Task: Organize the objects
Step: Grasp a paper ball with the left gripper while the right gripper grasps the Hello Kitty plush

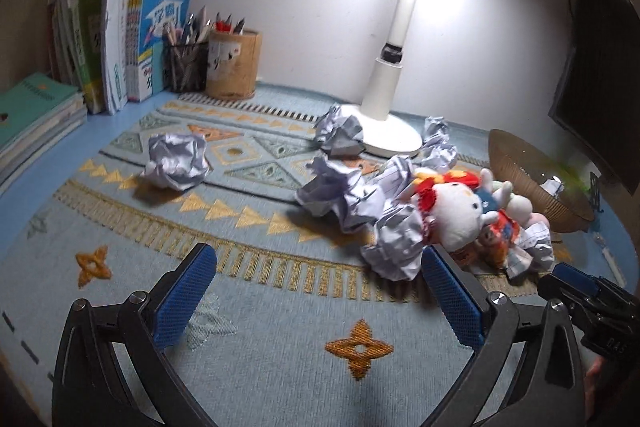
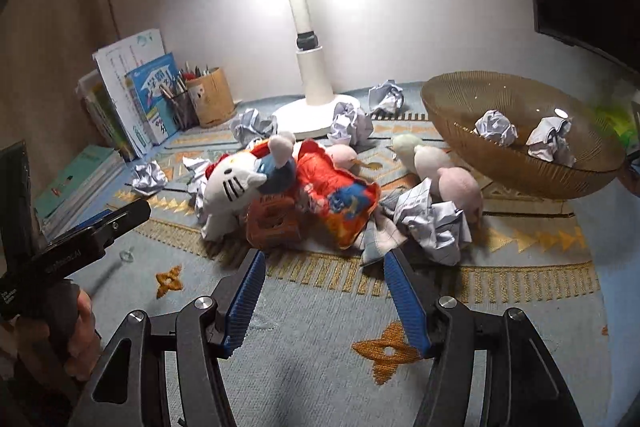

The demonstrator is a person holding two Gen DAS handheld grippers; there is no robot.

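- Blue ribbed pads line both grippers; the left gripper (image 1: 320, 291) hovers above the patterned mat (image 1: 280, 347) with its jaws wide apart and nothing between them.
- Jaws of the right gripper (image 2: 324, 291) also stand apart and empty, just near of the toy pile.
- White cat plush toy (image 2: 228, 187) lies on its side in the middle of the mat, touching an orange-red cloth toy (image 2: 336, 195) to its right.
- Pale pink plush pieces (image 2: 460, 187) lie right of that, beside the bowl.
- Crumpled paper balls are scattered around: one alone at far left (image 1: 176, 163), one against the lamp base (image 1: 340, 131), a cluster (image 1: 352, 195) left of the cat toy, and a checked one (image 2: 436, 227) near the pink plush.
- Amber ribbed bowl (image 2: 520, 163) sits at far right, holding two paper balls (image 2: 496, 127).
- White lamp (image 2: 316, 87) stands at the far middle.
- Books (image 1: 132, 43) stand upright at far left, with a mesh pen cup (image 1: 186, 67) and a wooden pen holder (image 1: 234, 67) beside them.
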